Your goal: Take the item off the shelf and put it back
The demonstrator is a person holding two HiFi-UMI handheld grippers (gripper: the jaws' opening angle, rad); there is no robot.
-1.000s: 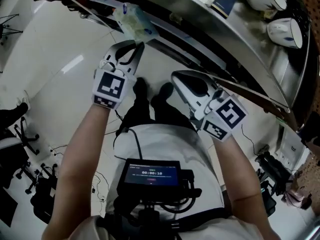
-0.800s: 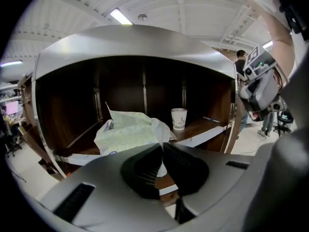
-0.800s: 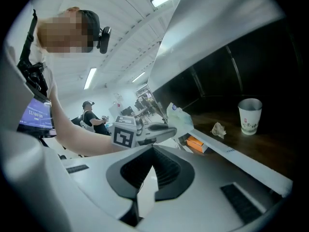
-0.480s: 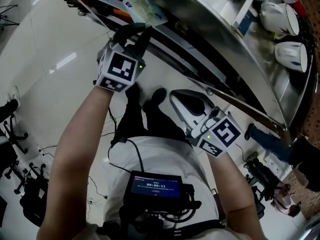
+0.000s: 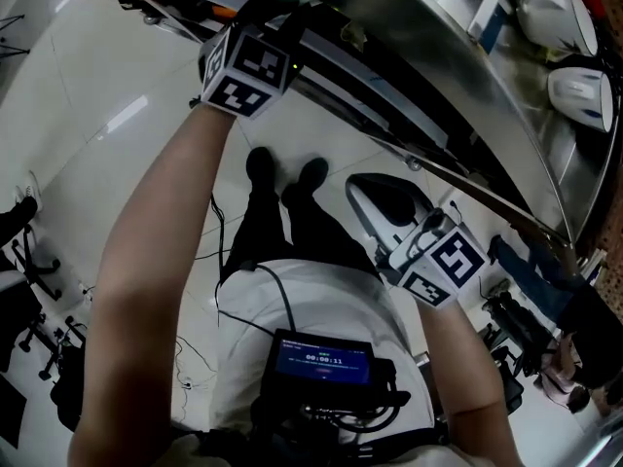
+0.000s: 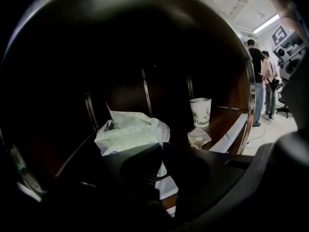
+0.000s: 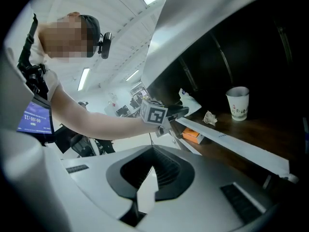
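A pale green and white plastic packet (image 6: pixel 128 132) is clamped between the dark jaws of my left gripper (image 6: pixel 161 146), just inside the dark lower shelf (image 6: pixel 227 122). In the head view the left gripper (image 5: pixel 277 22) reaches under the metal shelf top (image 5: pixel 438 56), which hides its tips and the packet. The right gripper view shows that gripper (image 7: pixel 181 111) with the packet (image 7: pixel 189 100) at the shelf's edge. My right gripper (image 5: pixel 355 188) hangs lower, out in front of the shelf. It (image 7: pixel 153 151) is shut and holds nothing.
On the wooden shelf stand a paper cup (image 6: pixel 200 111) and a small crumpled bag (image 6: pixel 199 137). An orange box (image 7: pixel 193 136) lies on a level below. White bowl-like things (image 5: pixel 579 95) sit on the shelf top. People (image 6: pixel 258 81) stand off to the right.
My left gripper has carried the packet forward, from in front of the shelf edge to under the shelf top. The packet no longer shows in the head view. The right gripper has barely shifted.
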